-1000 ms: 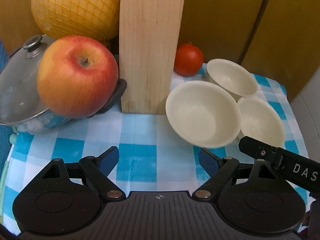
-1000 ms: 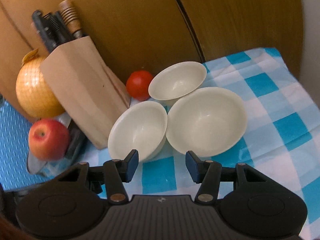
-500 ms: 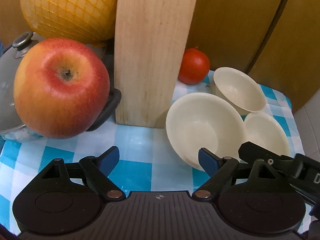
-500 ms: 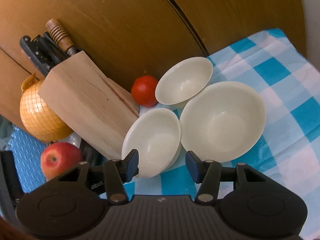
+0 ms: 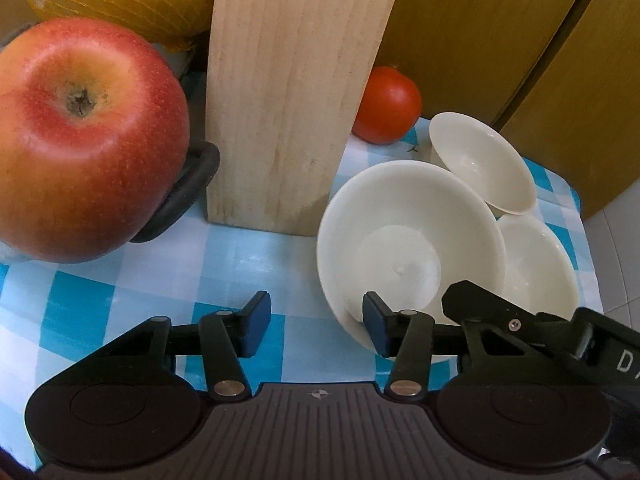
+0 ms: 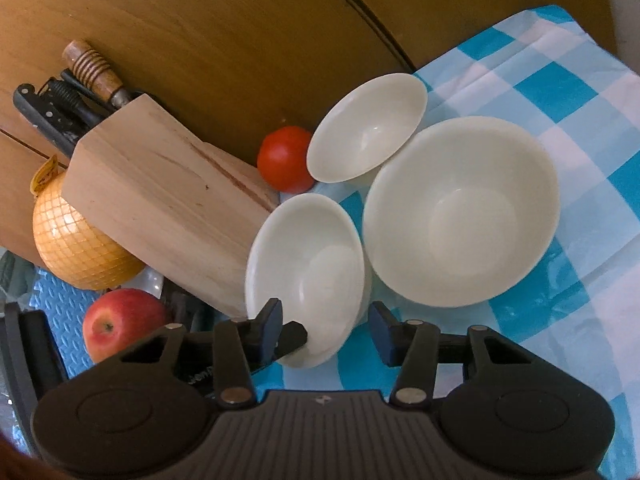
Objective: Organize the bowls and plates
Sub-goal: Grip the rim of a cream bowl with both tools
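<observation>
Three cream bowls sit close together on a blue-and-white checked cloth. The bowl beside the knife block [image 5: 408,248] [image 6: 308,276] is tilted, with its near rim raised. My left gripper [image 5: 312,320] is open, and its right fingertip [image 5: 372,320] [image 6: 292,338] is at that bowl's near rim. My right gripper [image 6: 326,324] is open too, with the same bowl's near edge between its fingers; one finger [image 5: 480,304] shows in the left wrist view. The largest bowl [image 6: 460,212] [image 5: 536,264] lies to the right. A small bowl [image 6: 368,128] [image 5: 480,168] leans behind both.
A wooden knife block [image 5: 292,92] [image 6: 168,208] stands just left of the bowls, with a tomato [image 5: 386,106] [image 6: 284,158] behind them. Further left are an apple [image 5: 80,140] on a pot lid and a netted yellow fruit [image 6: 76,248]. Wooden doors [image 6: 240,20] close off the back.
Both grippers have moved in on the bowls. The bowl by the knife block has tipped up, and the left gripper's right finger has reached its near rim.
</observation>
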